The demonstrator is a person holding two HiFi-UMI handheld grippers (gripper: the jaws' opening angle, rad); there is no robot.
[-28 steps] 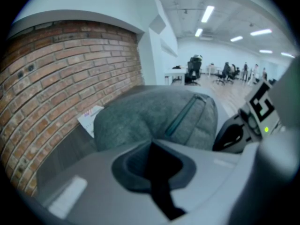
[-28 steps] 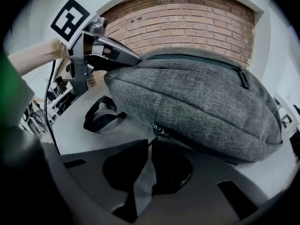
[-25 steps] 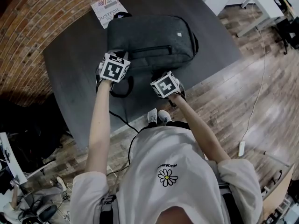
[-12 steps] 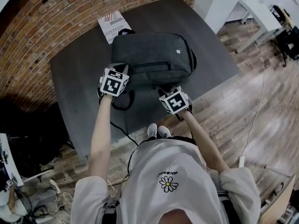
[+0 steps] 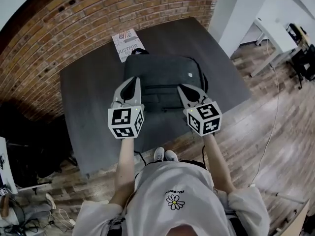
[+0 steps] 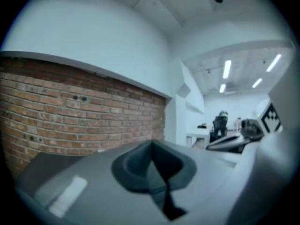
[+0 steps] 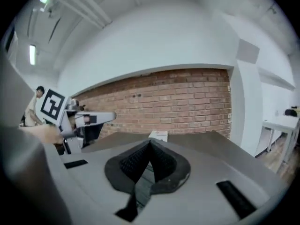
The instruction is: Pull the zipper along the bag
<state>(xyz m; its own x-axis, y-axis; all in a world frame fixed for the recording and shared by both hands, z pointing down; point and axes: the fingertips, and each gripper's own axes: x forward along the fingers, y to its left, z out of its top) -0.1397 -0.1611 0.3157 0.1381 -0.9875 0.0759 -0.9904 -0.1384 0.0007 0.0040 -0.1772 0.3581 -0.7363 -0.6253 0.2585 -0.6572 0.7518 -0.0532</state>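
A dark grey backpack [image 5: 165, 77] lies flat on the dark table [image 5: 88, 97], its front-pocket zipper running across it. Both grippers hang in the air above the bag's near edge and touch nothing. My left gripper [image 5: 132, 80] is shut and empty; in the left gripper view its pads [image 6: 152, 149] meet with nothing between them. My right gripper [image 5: 184, 87] is also shut and empty, its jaws having just closed; its pads [image 7: 149, 146] meet in the right gripper view. Each gripper sees the other: the right gripper [image 6: 248, 132], the left gripper [image 7: 70, 118].
A printed leaflet [image 5: 127, 43] lies on the table behind the bag. A brick wall [image 5: 98, 18] curves behind the table and a white pillar [image 5: 236, 14] stands at the right. Wooden floor [image 5: 275, 112] and a cable are to the right.
Both grippers have lifted away from the bag's near corners and now point level above it. The bag lies where it was.
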